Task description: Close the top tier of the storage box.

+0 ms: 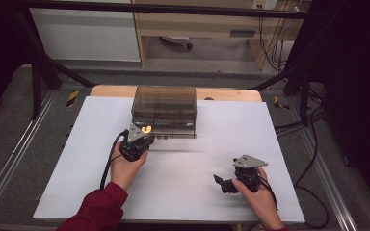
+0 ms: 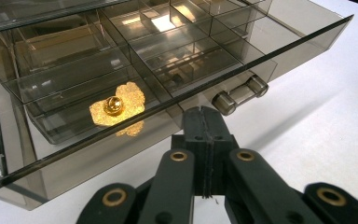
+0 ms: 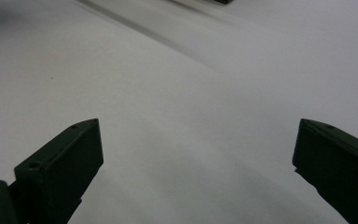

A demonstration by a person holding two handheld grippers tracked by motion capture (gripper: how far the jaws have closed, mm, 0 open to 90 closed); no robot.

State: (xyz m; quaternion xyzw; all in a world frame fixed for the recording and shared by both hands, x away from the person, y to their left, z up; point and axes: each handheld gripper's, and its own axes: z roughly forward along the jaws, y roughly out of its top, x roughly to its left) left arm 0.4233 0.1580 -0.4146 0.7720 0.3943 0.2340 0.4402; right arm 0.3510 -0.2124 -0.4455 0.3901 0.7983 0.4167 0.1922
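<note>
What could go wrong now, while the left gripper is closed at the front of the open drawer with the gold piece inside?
1. The left gripper is shut right at the drawer front, beside its handle, not on it. A push there may slide the whole organizer across the white table.
2. A sudden movement could shake the gold piece out of its compartment.
3. The right gripper rests open, far away, so nothing steadies the organizer.

The drawer box [image 1: 164, 111] stands at the table's [image 1: 188, 192] far edge (centre) — a gold piece [image 2: 117, 108] inside its drawer.
</note>
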